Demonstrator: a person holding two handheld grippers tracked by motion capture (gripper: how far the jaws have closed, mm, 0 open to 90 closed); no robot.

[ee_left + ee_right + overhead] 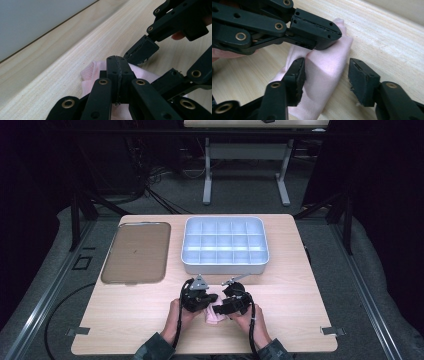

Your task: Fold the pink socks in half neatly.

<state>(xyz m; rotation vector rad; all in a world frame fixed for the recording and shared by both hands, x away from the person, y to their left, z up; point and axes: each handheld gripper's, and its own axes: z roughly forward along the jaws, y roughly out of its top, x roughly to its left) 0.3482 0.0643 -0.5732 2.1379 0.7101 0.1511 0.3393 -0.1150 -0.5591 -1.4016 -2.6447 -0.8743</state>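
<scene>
One wooden bench. One flat brown tray. One pale compartment box, its grid four rows by five columns, twenty cells. One pink cloth. Two tongs: left tongs, right tongs. Two hands. One further table behind.

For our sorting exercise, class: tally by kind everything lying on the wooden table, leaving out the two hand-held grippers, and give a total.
Flat brown rectangular tray: 1
Pale blue plastic box with divided compartments: 1
Small folded pink cloth: 1
Total: 3
</scene>
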